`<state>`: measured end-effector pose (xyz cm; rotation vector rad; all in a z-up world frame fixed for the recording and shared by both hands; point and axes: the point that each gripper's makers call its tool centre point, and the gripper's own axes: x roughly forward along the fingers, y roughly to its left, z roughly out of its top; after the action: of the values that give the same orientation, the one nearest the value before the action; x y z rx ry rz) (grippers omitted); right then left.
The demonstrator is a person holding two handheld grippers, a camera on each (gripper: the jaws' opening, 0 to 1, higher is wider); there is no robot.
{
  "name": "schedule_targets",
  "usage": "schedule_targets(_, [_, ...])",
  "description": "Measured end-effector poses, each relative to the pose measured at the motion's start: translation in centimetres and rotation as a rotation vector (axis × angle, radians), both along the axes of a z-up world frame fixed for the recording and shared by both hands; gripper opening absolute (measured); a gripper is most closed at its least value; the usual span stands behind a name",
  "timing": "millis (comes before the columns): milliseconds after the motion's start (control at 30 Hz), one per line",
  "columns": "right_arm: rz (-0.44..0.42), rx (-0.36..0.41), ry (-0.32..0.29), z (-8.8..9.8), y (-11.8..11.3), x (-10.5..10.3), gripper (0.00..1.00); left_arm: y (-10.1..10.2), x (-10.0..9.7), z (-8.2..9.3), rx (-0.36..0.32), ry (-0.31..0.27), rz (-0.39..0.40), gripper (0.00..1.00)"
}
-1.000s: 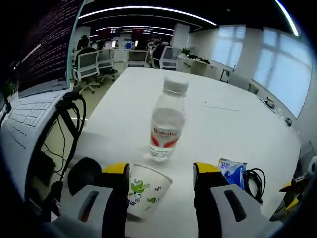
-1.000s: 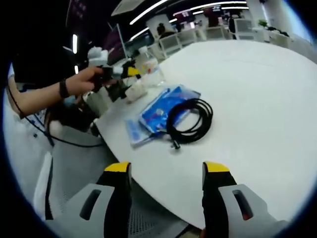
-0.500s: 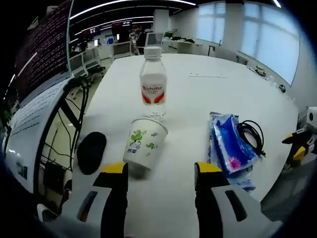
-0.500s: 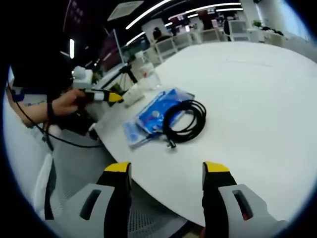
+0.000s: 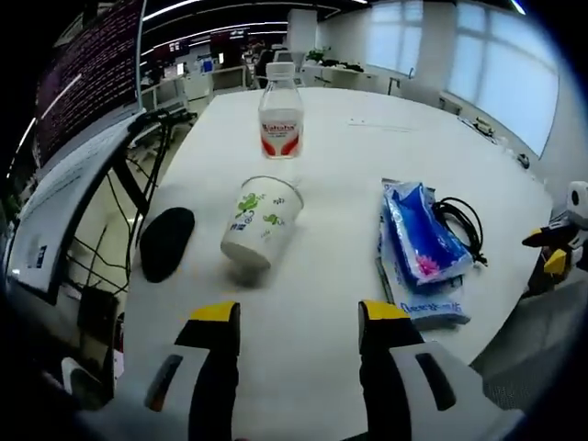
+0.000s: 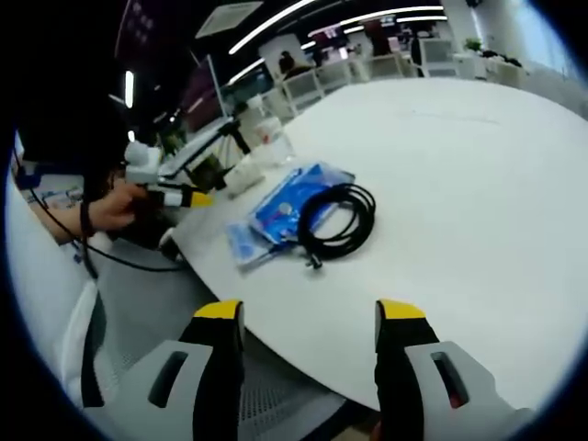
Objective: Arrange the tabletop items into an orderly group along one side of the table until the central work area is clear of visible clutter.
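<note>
A paper cup with green print lies tipped on the white table, just ahead of my open left gripper. Beyond it stands a water bottle with a red label. A black mouse lies to the cup's left. A blue tissue pack and a coiled black cable lie to the right. In the right gripper view my right gripper is open over the table edge, short of the cable and the tissue pack. The left gripper shows at the left there, held by a hand.
A laptop on a stand sits at the table's left edge with cables hanging below. A thin pen-like item lies far across the table. Office chairs and desks stand behind. The table stretches wide and white past the cable.
The left gripper has drawn back from the cup and bottle, which sit farther ahead; the mouse and tissue pack came into view. The right gripper has barely moved.
</note>
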<state>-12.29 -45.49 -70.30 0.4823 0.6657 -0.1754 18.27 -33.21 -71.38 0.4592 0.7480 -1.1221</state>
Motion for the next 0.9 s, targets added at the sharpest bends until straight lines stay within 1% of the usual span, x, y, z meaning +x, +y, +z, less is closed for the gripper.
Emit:
schedule_targets(300, [-0.006, -0.001, 0.005, 0.1, 0.7, -0.2, 0.55, 0.9, 0.7, -0.2, 0.014, -0.016, -0.023, 0.51])
schedule_targets(367, [-0.004, -0.001, 0.009, 0.0, 0.8, -0.2, 0.55, 0.9, 0.8, -0.3, 0.011, 0.004, -0.029, 0.50])
schedule_targets(467, [-0.001, -0.002, 0.011, 0.1, 1.2, 0.0, 0.55, 1.0, 1.0, -0.4, 0.013, 0.010, -0.031, 0.50])
schedule_targets(567, [0.001, -0.003, 0.010, 0.2, 1.3, 0.1, 0.55, 0.7, 1.2, -0.2, 0.004, 0.019, -0.031, 0.51])
schedule_targets(700, [0.011, -0.006, 0.013, 0.4, 1.7, 0.4, 0.55, -0.2, 1.7, 0.4, -0.010, 0.010, -0.044, 0.51])
schedule_targets(900, [0.018, -0.012, 0.014, 0.6, 1.8, 0.6, 0.55, -1.7, 3.1, 1.0, -0.032, 0.013, -0.045, 0.53])
